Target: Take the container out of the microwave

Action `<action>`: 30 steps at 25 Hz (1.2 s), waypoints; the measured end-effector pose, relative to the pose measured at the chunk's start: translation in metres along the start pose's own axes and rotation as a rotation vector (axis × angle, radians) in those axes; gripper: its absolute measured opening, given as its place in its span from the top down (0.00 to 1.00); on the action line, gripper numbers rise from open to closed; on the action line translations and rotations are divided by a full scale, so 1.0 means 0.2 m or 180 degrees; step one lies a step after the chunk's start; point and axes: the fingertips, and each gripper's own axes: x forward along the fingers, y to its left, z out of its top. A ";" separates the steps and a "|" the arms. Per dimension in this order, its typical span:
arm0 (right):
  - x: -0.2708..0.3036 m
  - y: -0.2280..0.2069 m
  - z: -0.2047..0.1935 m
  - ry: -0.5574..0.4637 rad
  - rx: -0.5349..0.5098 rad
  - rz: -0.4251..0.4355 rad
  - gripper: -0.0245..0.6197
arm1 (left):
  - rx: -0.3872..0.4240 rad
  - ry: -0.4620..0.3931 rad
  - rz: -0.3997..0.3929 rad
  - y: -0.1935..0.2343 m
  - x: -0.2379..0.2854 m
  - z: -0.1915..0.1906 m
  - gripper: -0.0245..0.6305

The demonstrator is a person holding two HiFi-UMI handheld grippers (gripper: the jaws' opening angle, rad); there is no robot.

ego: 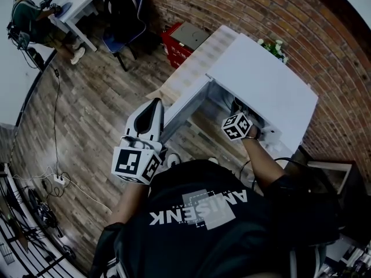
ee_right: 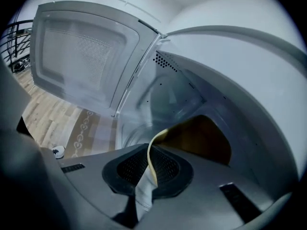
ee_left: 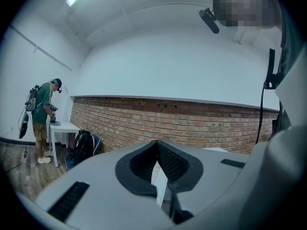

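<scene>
Yellow container (ee_right: pixel 201 138), rim pinched in my right gripper (ee_right: pixel 149 169); I'd draw it level from the microwave (ee_right: pixel 177 92); left gripper (ee_left: pixel 158 166) closed, empty

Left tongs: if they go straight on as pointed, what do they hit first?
Path looks free near the left tongs, shut and empty. The brick wall across the room sits dead ahead; a white surface just below that line might come first, depth unclear.
</scene>
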 end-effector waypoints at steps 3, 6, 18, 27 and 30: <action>-0.02 0.03 0.00 0.0012 -0.0019 0.0011 0.88 | 0.0001 0.0003 -0.0058 0.01 -0.01 0.00 0.95; -0.05 0.06 0.01 0.0021 0.0034 0.0038 0.88 | -0.0003 -0.0001 -0.0084 0.02 -0.02 0.00 0.95; -0.20 0.25 0.09 -0.0044 0.0214 0.0234 0.88 | -0.0082 0.0019 -0.0324 0.02 -0.02 -0.01 0.95; -0.38 0.34 0.17 -0.0087 0.0472 0.0301 0.88 | -0.0156 0.0068 -0.0735 -0.02 0.04 -0.04 0.95; -0.46 0.37 0.20 -0.0097 0.0578 0.0331 0.88 | -0.0192 0.0078 -0.0933 -0.05 0.07 -0.05 0.95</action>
